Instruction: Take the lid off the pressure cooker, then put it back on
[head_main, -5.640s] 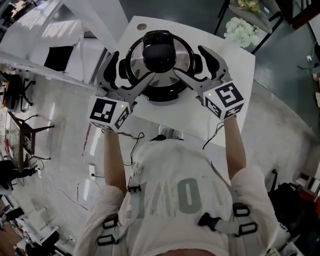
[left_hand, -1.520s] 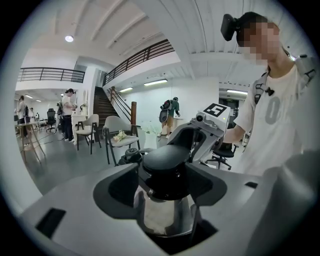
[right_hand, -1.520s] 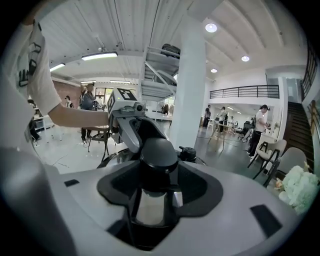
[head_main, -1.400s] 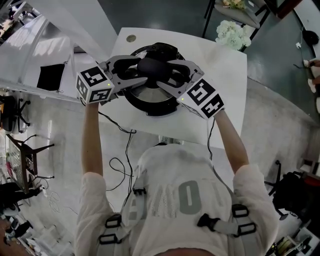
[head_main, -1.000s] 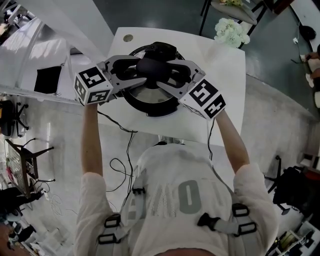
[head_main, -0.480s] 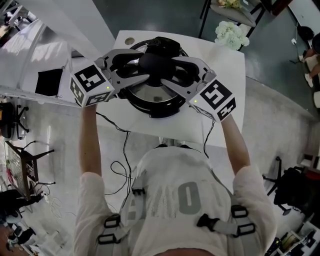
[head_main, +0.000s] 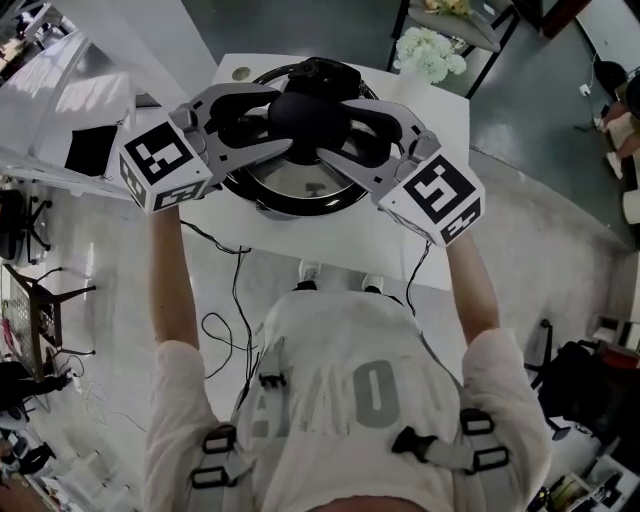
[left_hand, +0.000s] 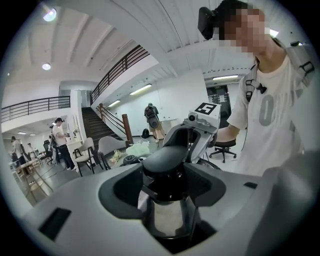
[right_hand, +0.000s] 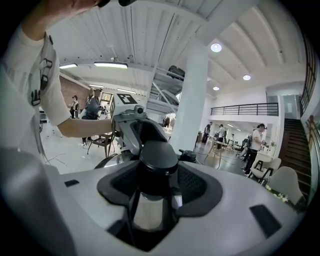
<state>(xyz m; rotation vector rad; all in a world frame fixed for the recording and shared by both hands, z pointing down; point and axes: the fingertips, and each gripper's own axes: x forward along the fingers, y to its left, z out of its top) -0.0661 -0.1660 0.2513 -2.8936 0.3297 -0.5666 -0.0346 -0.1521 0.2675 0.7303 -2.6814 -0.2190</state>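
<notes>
The left claw (head_main: 283, 122) and the right claw (head_main: 335, 130) are both clamping the black knob (head_main: 305, 112) of the pressure cooker lid (head_main: 300, 185). The left claw is reaching in from the person's left of the knob and the right claw from the opposite side, and each gripper view is showing the padded jaws pressing against the knob. The lid is hanging level directly beneath the knob, above the white counter (head_main: 430, 235). It is hiding the pot, so whether it is resting on the pot or lifted clear cannot be told.
</notes>
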